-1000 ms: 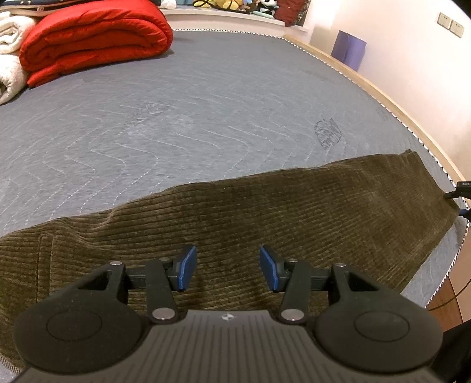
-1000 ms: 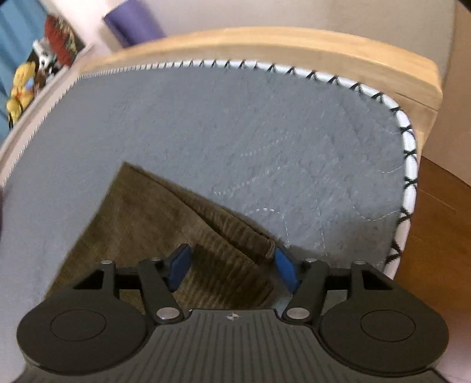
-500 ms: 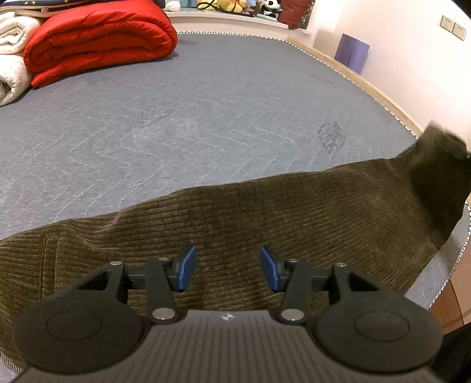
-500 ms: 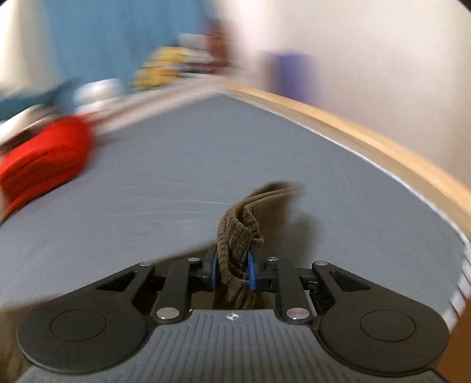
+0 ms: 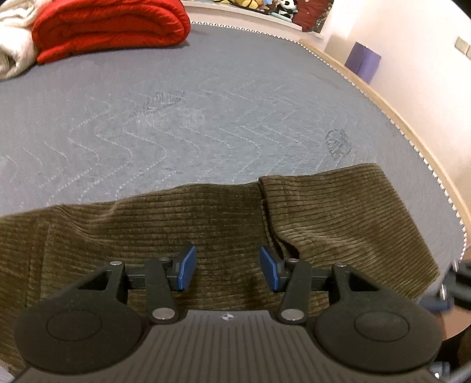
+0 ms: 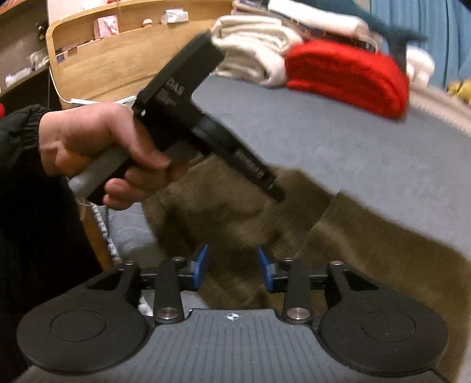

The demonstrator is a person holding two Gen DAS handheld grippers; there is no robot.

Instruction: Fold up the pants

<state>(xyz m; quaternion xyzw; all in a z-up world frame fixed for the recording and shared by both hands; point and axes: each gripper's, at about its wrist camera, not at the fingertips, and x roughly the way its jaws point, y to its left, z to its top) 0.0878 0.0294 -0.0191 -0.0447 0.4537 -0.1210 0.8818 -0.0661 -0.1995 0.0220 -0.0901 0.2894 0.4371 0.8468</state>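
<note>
Olive-brown corduroy pants (image 5: 206, 224) lie on the grey bed (image 5: 206, 103), with the right leg end folded back over the rest (image 5: 338, 212). My left gripper (image 5: 228, 268) is open and empty, just above the pants' middle. In the right wrist view the pants (image 6: 368, 241) are blurred. My right gripper (image 6: 232, 269) is open and empty above the folded-over end. The left gripper's body (image 6: 188, 106), held in a hand, shows there over the pants.
A rolled red blanket (image 5: 109, 26) and white blankets (image 5: 11, 44) lie at the far end of the bed. A wooden bed edge (image 5: 412, 126) runs along the right. A purple box (image 5: 362, 60) stands by the wall. Wooden shelves (image 6: 117, 44) stand behind.
My right gripper gripped the leg end, carried it over towards the left and let go. The leg end now lies folded over the pants. My left gripper stayed open over the pants.
</note>
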